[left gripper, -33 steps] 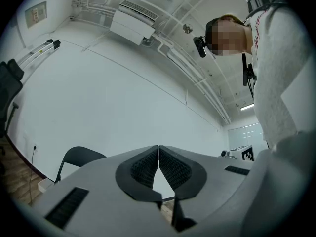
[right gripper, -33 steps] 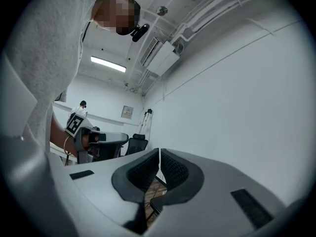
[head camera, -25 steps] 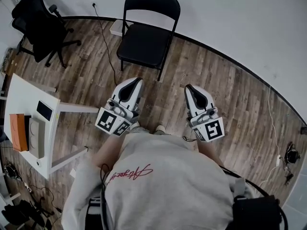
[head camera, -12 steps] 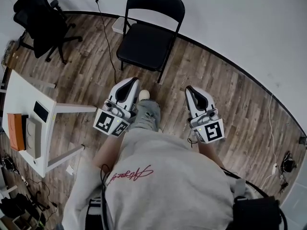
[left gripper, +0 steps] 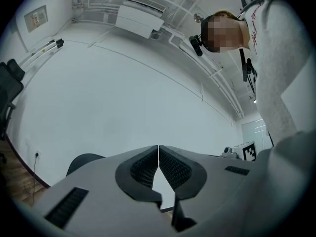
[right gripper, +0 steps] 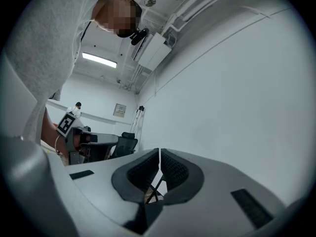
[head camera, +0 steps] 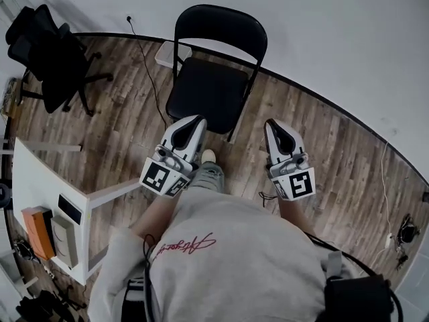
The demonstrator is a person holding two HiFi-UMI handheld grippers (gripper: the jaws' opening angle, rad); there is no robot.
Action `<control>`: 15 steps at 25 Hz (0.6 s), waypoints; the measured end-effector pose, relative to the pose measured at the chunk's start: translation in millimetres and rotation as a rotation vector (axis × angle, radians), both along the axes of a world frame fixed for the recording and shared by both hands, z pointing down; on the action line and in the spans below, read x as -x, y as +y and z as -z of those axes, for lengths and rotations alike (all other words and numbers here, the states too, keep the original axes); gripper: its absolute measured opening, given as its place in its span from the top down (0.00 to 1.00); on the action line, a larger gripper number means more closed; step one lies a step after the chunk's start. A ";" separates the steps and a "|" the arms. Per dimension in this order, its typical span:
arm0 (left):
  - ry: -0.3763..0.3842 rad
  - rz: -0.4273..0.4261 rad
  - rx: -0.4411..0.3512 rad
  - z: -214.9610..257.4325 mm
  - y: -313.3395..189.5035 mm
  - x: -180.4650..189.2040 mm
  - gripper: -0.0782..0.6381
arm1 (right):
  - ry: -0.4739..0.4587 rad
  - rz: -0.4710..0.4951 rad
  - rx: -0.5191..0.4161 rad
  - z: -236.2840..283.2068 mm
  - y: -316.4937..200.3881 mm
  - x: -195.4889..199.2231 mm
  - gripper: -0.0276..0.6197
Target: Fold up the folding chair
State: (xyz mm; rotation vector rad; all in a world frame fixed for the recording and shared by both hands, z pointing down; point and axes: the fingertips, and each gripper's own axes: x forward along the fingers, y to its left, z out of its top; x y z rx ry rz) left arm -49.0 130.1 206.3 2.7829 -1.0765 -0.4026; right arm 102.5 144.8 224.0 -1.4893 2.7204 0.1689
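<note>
The black folding chair (head camera: 209,86) stands unfolded on the wood floor with its back to the white wall. My left gripper (head camera: 195,121) is shut and empty, its tip over the seat's front left corner. My right gripper (head camera: 273,124) is shut and empty too, just right of the chair and short of its front right leg. In the left gripper view the jaws (left gripper: 158,149) meet on a thin line, and the chair's backrest (left gripper: 83,162) peeks out at the left. The right gripper view shows shut jaws (right gripper: 159,154) against the bare wall.
A black office chair (head camera: 50,45) stands at the far left. A white table (head camera: 43,193) with an orange box (head camera: 37,232) is at my left. A cable (head camera: 151,72) runs down from the wall beside a white box (head camera: 169,52). More cables (head camera: 402,227) lie at the right.
I have walked up to the folding chair. Both grippers moved forward together, still shut, and the left one now reaches the seat's front edge. The table has slid back on my left.
</note>
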 end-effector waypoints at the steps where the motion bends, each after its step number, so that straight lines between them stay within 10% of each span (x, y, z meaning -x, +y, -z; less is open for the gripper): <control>1: -0.005 -0.015 0.002 -0.2 -14.2 -1.0 0.87 | 0.007 -0.008 -0.001 0.6 -16.5 2.2 0.92; 13: -0.007 -0.077 0.167 -51.0 -101.2 -20.7 0.86 | 0.140 -0.085 0.057 -32.7 -131.7 -0.4 0.91; 15: 0.024 -0.042 0.282 -89.4 -106.8 -17.8 0.71 | 0.186 -0.061 0.118 -63.2 -144.8 -5.1 0.66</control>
